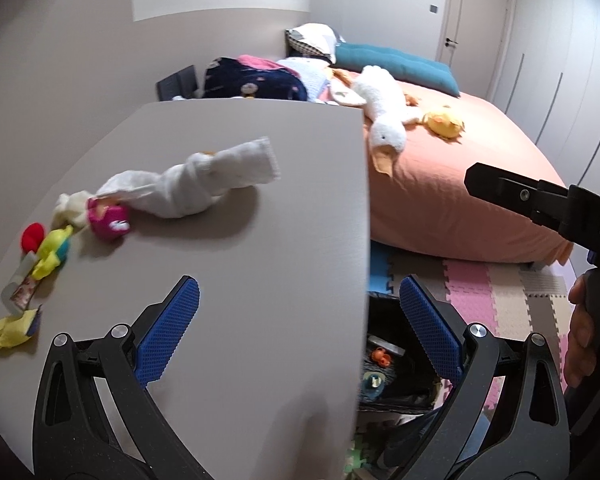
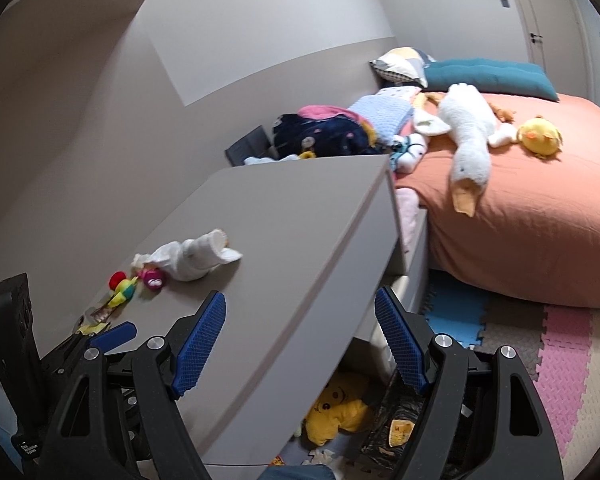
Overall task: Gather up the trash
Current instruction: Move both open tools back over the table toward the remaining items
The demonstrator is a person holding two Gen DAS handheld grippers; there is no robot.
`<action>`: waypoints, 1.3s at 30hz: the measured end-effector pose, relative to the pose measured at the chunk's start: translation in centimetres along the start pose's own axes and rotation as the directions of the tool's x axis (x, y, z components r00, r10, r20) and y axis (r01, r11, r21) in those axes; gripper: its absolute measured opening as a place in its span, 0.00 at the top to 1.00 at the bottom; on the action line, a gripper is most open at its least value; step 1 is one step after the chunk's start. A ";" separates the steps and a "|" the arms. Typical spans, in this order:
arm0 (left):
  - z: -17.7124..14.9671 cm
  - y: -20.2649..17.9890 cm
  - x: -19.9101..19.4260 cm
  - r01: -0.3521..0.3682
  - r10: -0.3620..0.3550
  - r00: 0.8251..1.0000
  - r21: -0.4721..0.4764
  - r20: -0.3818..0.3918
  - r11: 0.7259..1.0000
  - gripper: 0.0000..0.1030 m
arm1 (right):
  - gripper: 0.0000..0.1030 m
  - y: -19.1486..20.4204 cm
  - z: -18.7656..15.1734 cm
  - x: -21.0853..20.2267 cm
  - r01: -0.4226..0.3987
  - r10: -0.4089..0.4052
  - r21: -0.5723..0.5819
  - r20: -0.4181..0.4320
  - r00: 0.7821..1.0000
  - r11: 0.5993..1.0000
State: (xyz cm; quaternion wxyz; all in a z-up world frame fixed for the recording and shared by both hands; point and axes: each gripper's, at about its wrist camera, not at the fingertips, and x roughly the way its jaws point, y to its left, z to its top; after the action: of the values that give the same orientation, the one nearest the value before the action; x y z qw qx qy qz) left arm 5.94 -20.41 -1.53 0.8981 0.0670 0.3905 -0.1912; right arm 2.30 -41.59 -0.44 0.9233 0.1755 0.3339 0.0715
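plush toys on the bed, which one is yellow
The small round chick, lying on the orange bedspread just right of the long white goose. The goose is white with only an orange-yellow beak; the chick is yellow all over.

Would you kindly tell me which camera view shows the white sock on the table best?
The left wrist view: the white sock lies large and near centre. The right wrist view shows it smaller and farther off.

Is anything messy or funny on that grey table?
Yes. A twisted white sock lies on the table beside small toys and crumpled wrappers along its left edge, none lined up.
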 end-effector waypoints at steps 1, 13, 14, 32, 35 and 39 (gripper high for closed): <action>-0.1 0.6 -0.1 -0.008 0.008 1.000 -0.007 0.000 1.000 0.06 | 0.25 0.4 0.0 0.2 -0.006 0.006 -0.007 -0.004 1.000 1.000; -1.4 8.4 -2.1 -0.104 0.106 0.994 -0.141 0.010 0.985 0.06 | 0.25 6.5 0.0 4.0 -0.074 0.068 -0.096 -0.062 0.996 0.993; -1.5 9.3 -2.3 -0.116 0.119 0.993 -0.158 0.011 0.981 0.06 | 0.25 7.0 0.1 4.3 -0.080 0.073 -0.102 -0.067 0.995 0.992; -3.4 19.2 -4.8 -0.283 0.301 0.953 -0.419 -0.024 0.863 0.06 | 0.25 14.5 1.4 10.3 -0.167 0.131 -0.259 -0.152 0.980 0.951; -3.6 20.5 -5.1 -0.311 0.334 0.942 -0.452 -0.030 0.836 0.06 | 0.25 15.2 1.7 11.2 -0.178 0.135 -0.284 -0.165 0.977 0.942; -4.2 22.6 -5.6 -0.329 0.357 0.933 -0.520 -0.050 0.788 0.06 | 0.25 16.2 2.0 12.2 -0.184 0.130 -0.332 -0.177 0.976 0.925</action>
State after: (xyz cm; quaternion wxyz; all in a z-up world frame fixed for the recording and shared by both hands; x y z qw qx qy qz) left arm 8.57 3.14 -0.97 0.9116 -0.1136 0.3855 0.0860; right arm 12.76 -24.03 -0.18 0.9030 0.0304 0.3699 0.2162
